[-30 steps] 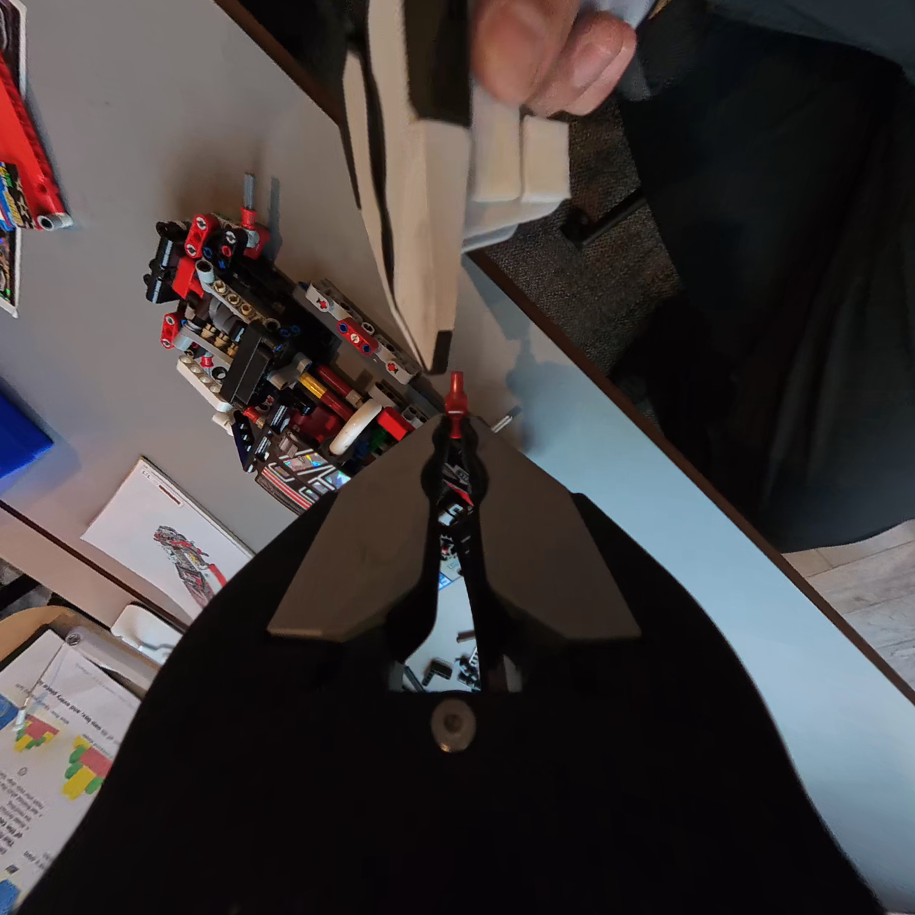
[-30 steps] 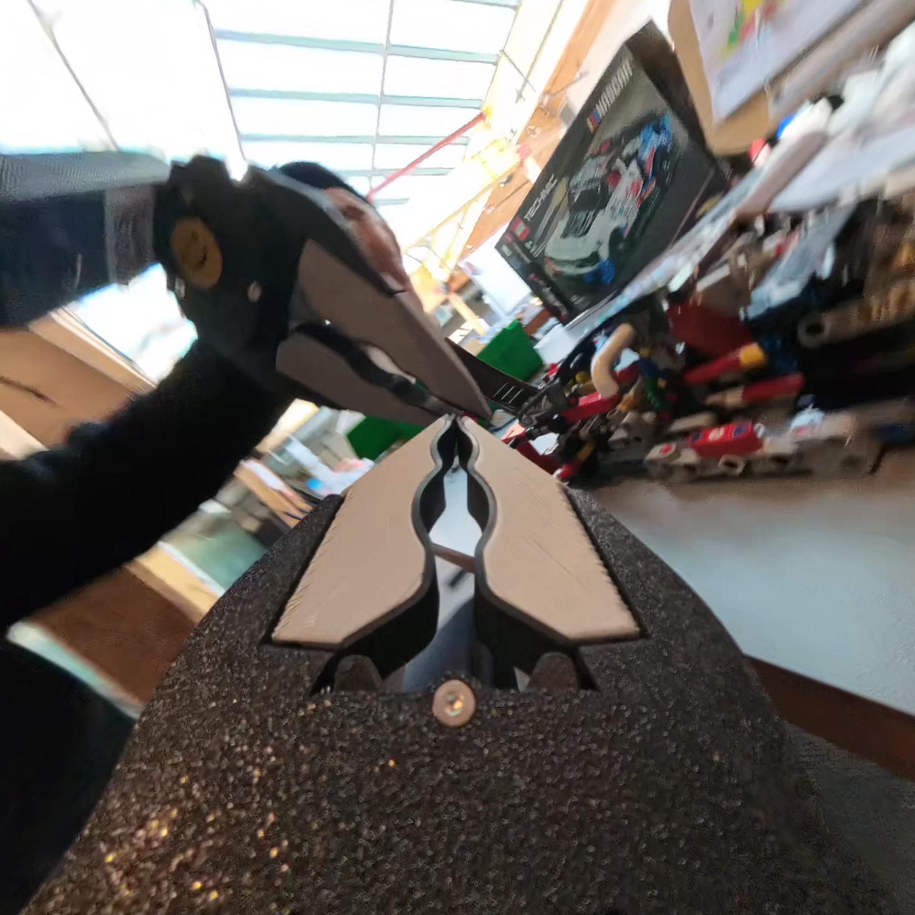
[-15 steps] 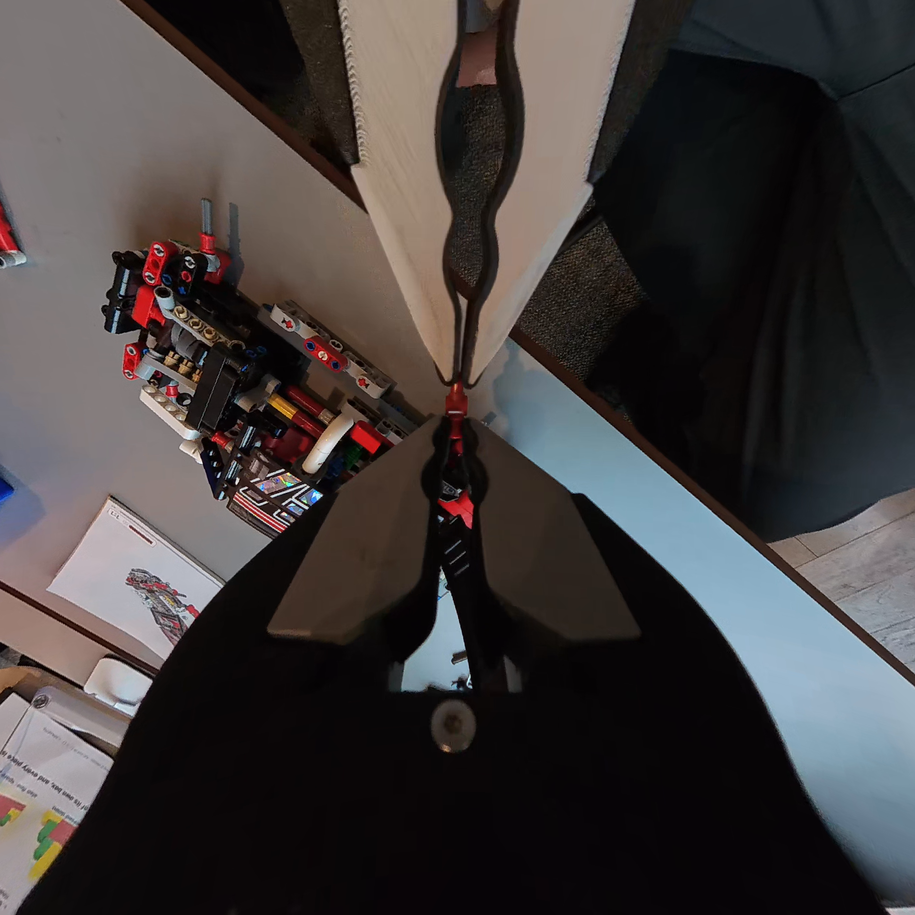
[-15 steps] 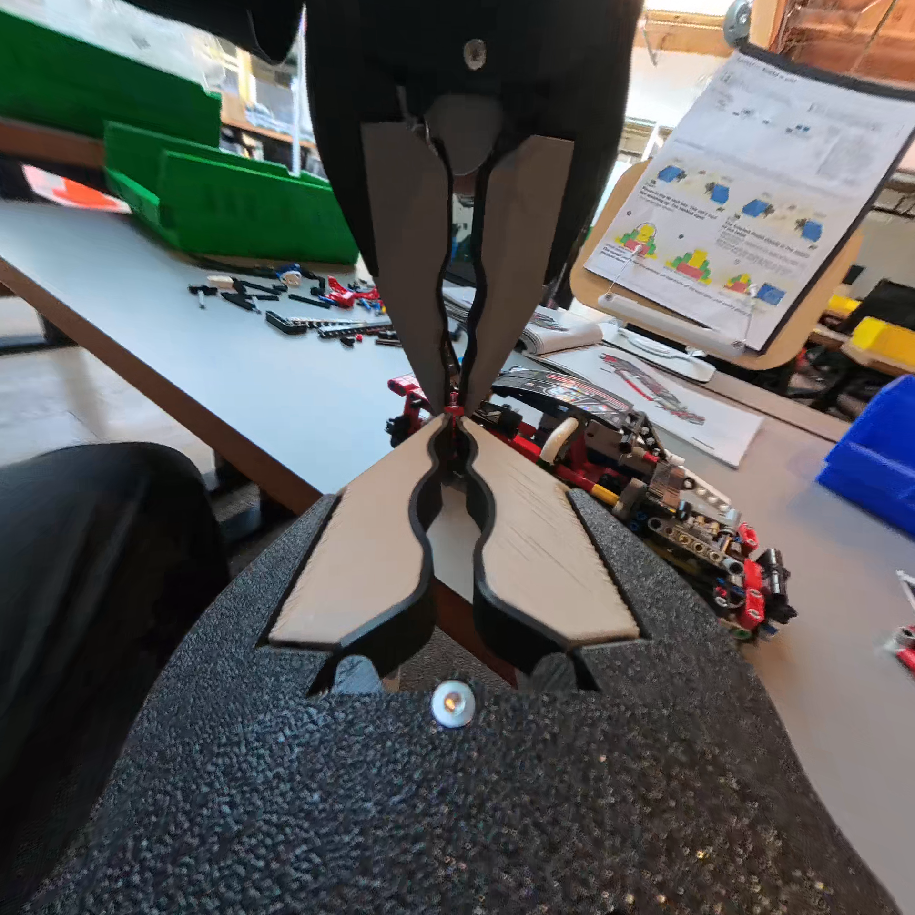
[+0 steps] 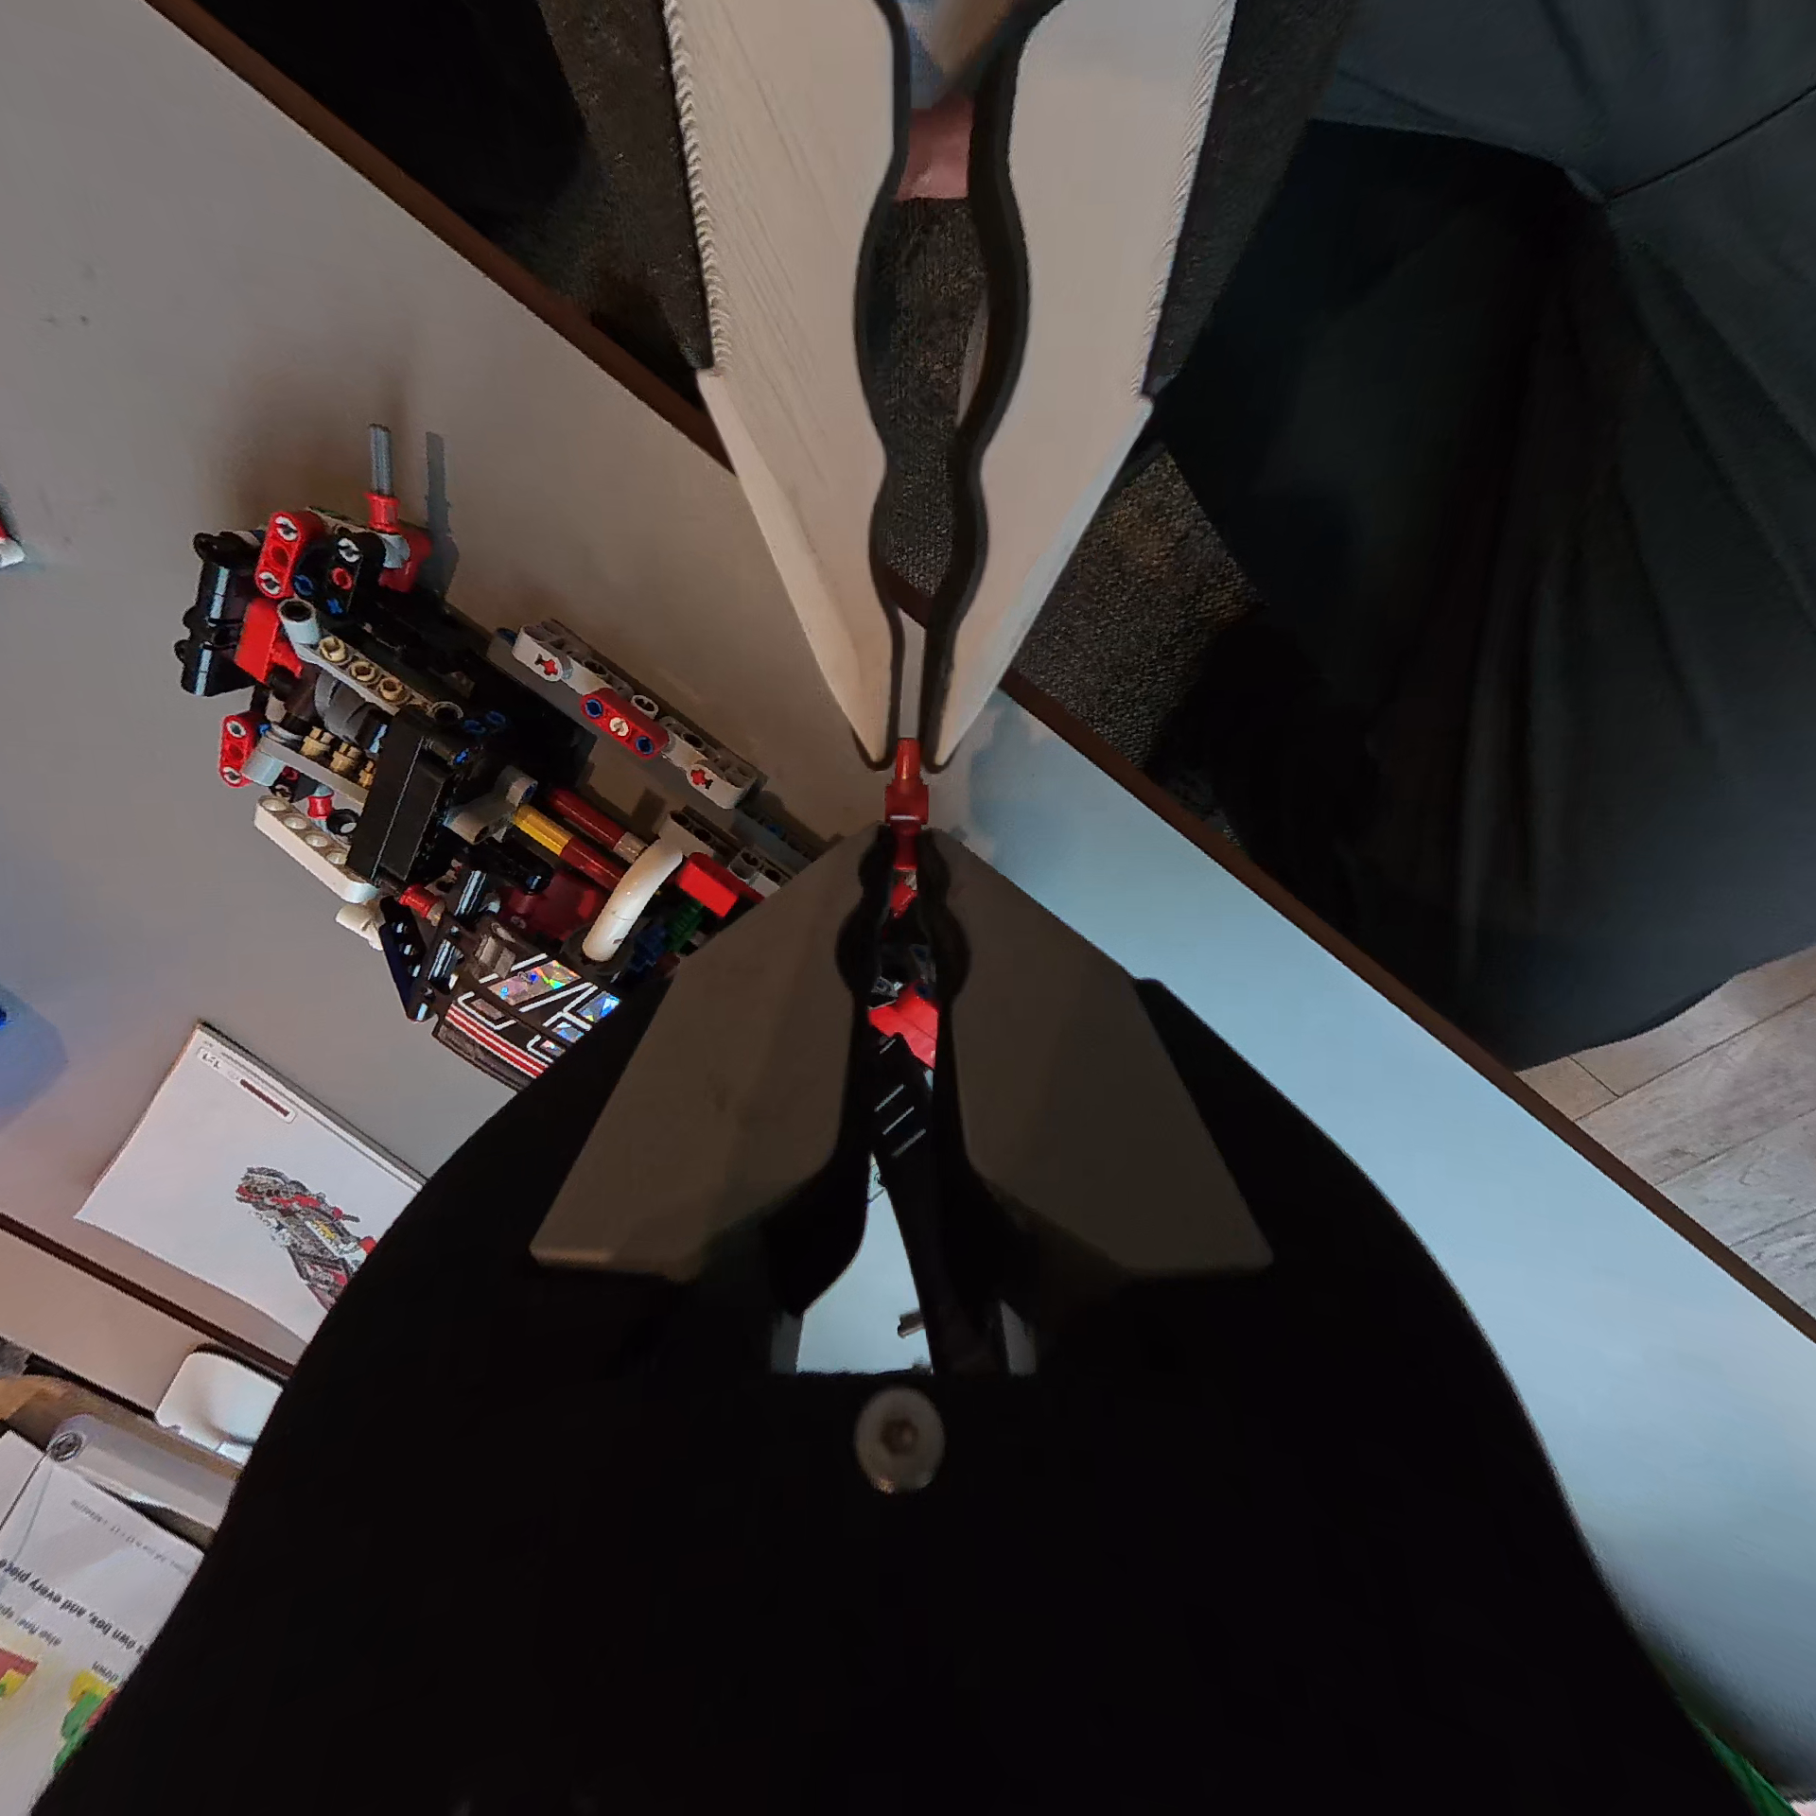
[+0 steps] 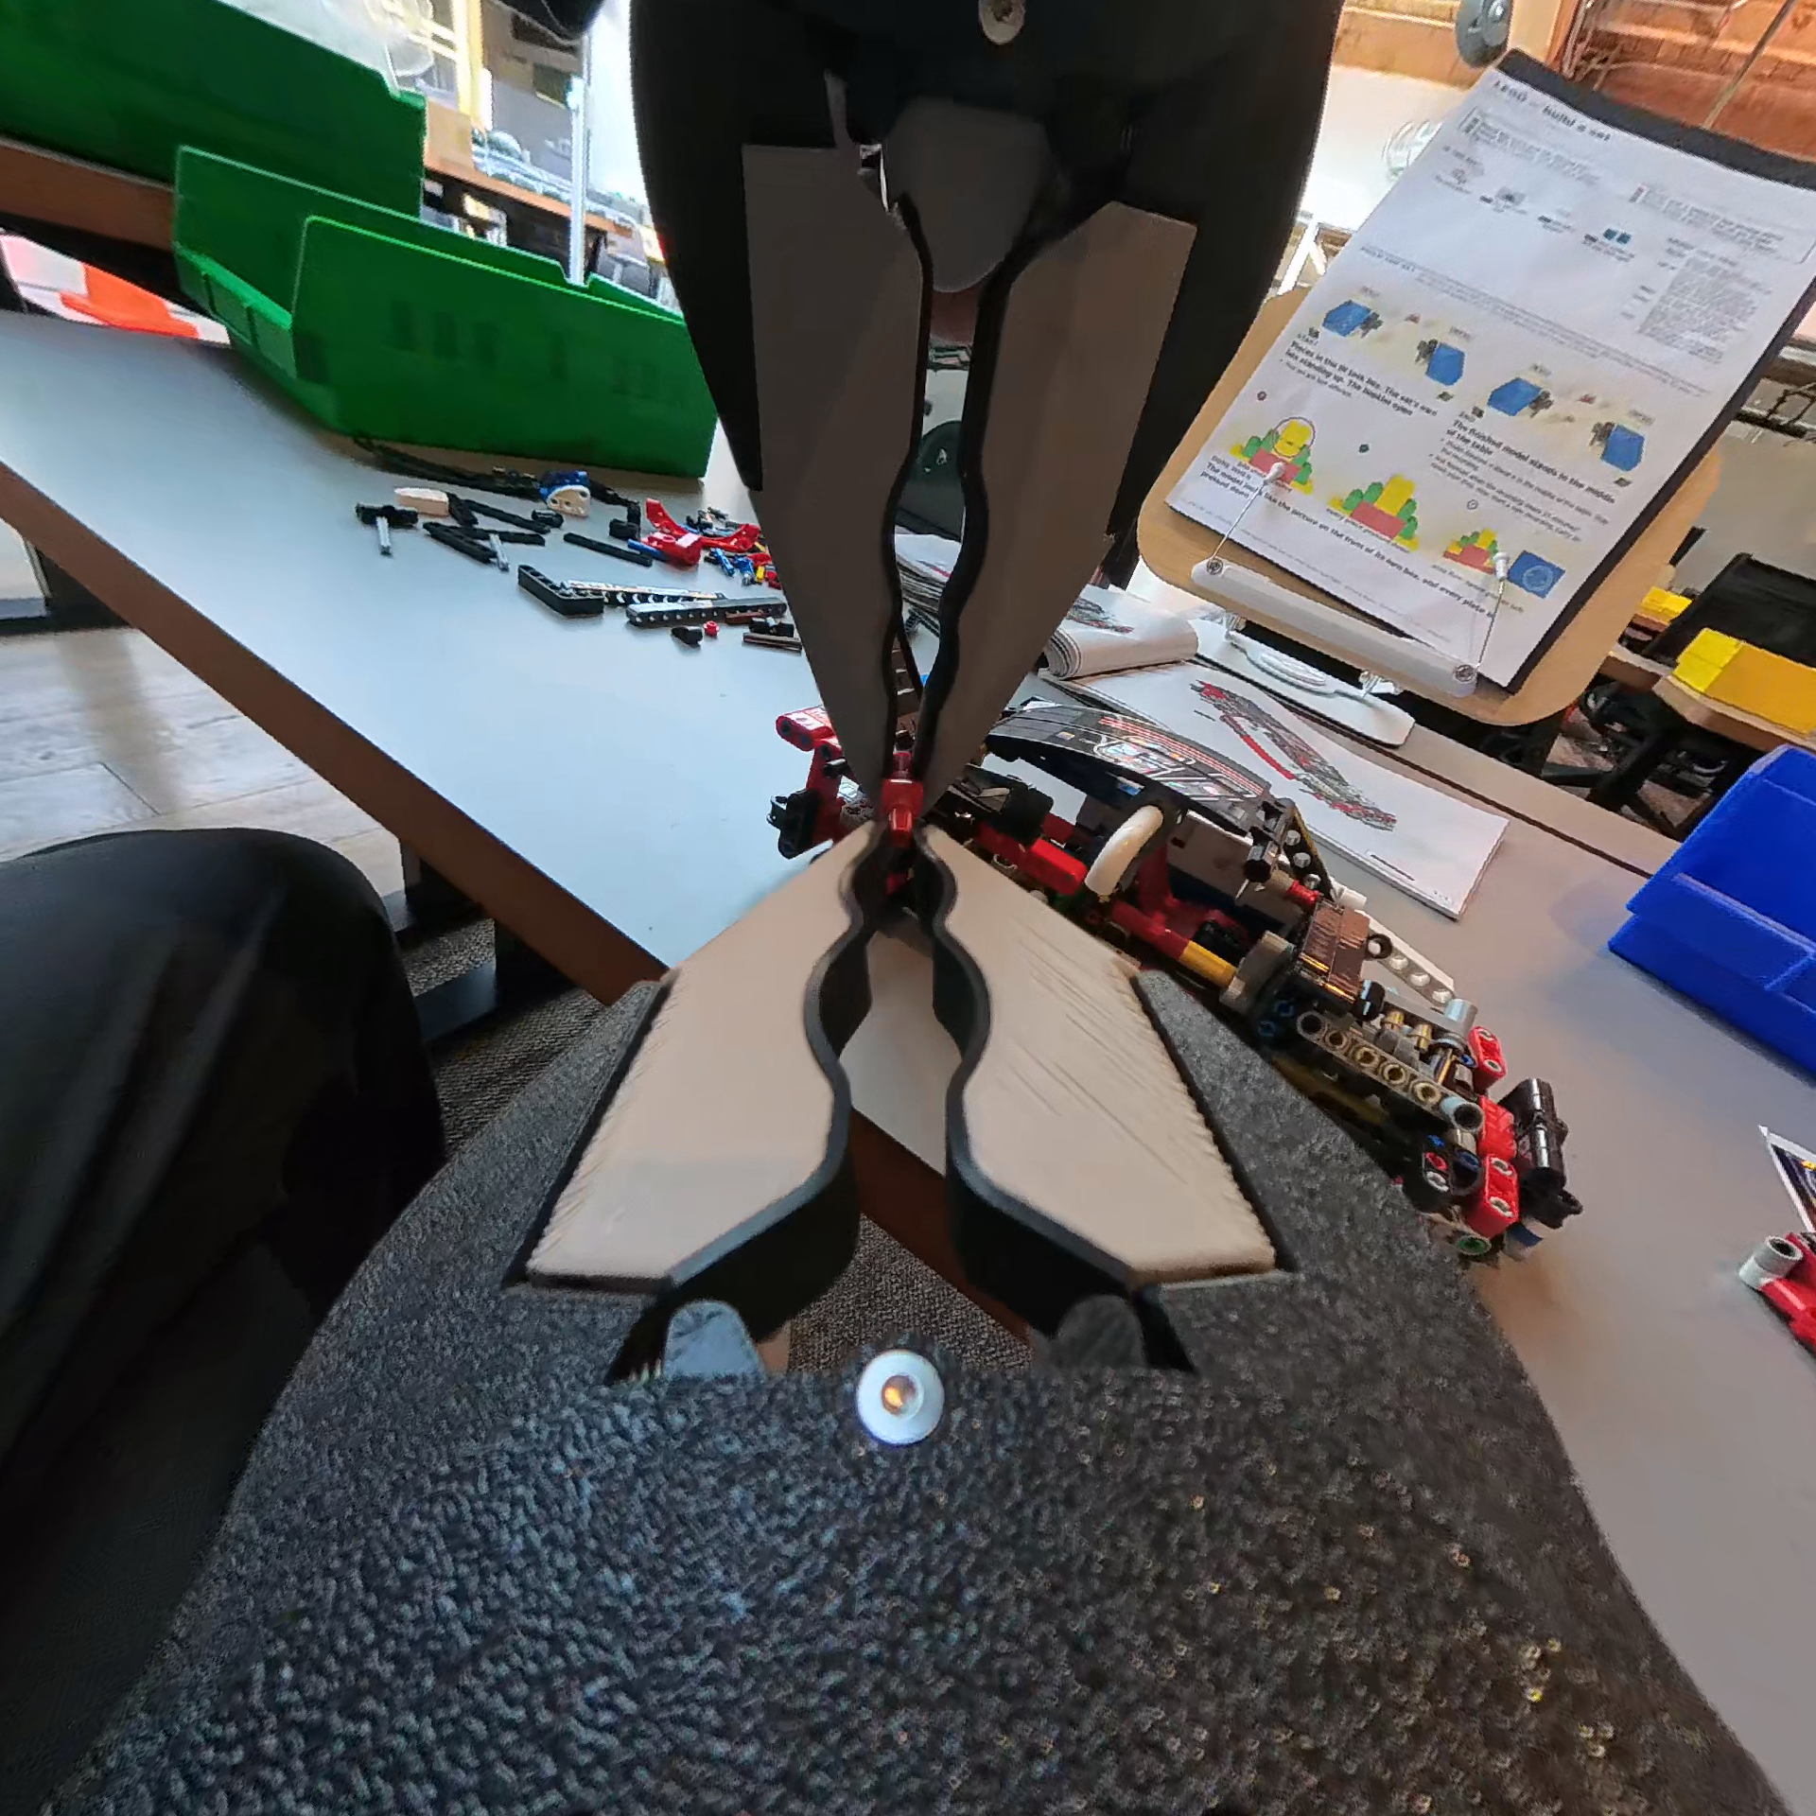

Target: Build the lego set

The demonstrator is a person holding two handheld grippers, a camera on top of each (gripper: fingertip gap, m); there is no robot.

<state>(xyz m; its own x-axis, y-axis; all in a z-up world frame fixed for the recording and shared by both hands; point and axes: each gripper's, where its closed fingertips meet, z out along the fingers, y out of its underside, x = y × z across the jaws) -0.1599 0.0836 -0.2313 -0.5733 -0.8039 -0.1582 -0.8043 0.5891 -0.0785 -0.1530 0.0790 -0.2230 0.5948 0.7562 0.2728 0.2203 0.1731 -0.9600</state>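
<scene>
Small red Lego pin [image 5: 904, 792], slim and ridged, pinched tip to tip between left gripper [image 5: 902, 843] and right gripper [image 6: 896, 847] above the grey table [image 6: 511, 708] edge; apparently gripped from both ends. Behind it, half-built red-and-black Lego car [image 6: 1209, 914], loose parts [image 6: 629, 565], green bins [image 6: 462, 344], instruction sheet [image 6: 1533, 364].

A workshop or lab-style workroom, it seems: a long grey laminate table [image 6: 511, 708] runs ahead of the right gripper [image 6: 899, 835], green plastic bins [image 6: 442, 324] beyond to its left, a blue plastic bin [image 6: 1730, 934] to its right, brick wall [image 6: 1671, 39] far behind, though blurred.
</scene>
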